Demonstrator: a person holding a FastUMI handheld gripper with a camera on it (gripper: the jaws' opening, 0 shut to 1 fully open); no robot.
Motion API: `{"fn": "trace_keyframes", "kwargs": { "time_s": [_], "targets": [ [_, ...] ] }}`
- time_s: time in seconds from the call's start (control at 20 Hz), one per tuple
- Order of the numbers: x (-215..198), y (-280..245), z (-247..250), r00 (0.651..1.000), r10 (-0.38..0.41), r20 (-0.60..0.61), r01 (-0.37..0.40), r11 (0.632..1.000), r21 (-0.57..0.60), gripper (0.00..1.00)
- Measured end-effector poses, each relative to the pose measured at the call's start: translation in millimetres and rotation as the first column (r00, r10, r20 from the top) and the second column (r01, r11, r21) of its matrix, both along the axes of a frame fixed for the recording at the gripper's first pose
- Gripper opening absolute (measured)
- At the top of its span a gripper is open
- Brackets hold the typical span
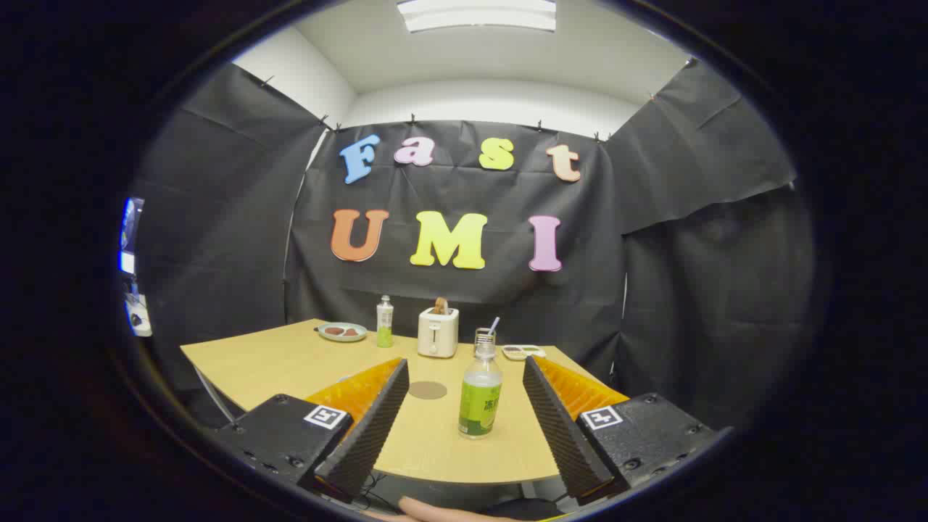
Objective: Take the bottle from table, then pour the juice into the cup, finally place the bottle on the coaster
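Now bottle (480, 395) between gripper (465, 377) fingers.

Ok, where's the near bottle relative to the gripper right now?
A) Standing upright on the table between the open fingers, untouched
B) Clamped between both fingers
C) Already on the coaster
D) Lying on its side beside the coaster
A: the near bottle stands upright on the table between the spread fingers of the gripper, with a gap on each side; the coaster lies bare beside it.
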State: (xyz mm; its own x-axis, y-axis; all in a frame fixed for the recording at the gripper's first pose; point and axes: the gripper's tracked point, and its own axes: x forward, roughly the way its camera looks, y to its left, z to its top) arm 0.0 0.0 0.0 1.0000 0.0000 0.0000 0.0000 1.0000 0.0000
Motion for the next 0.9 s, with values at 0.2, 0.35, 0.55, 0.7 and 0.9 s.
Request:
{"fn": "trace_keyframes", "kwargs": {
  "time_s": [0.2, 0.35, 0.55, 0.7, 0.9],
  "targets": [
    [3.1, -3.7, -1.7, 1.0, -0.004, 0.0, 0.004, 1.0, 0.01, 1.0],
    [7.8, -4.4, -7.2, 1.0, -0.007, -0.01, 0.007, 1.0, 0.013, 1.0],
    [16.1, -7.7, -14.1, 1.0, -0.011, -0.021, 0.011, 1.0, 0.022, 1.0],
    [27.9, -10.7, -24.8, 0.999, -0.014, -0.047, 0.016, 0.998, 0.052, 1.0],
    [48.6, -10.3, -43.9, 0.996, -0.016, -0.089, 0.019, 0.999, 0.03, 1.0]
  ]
}}
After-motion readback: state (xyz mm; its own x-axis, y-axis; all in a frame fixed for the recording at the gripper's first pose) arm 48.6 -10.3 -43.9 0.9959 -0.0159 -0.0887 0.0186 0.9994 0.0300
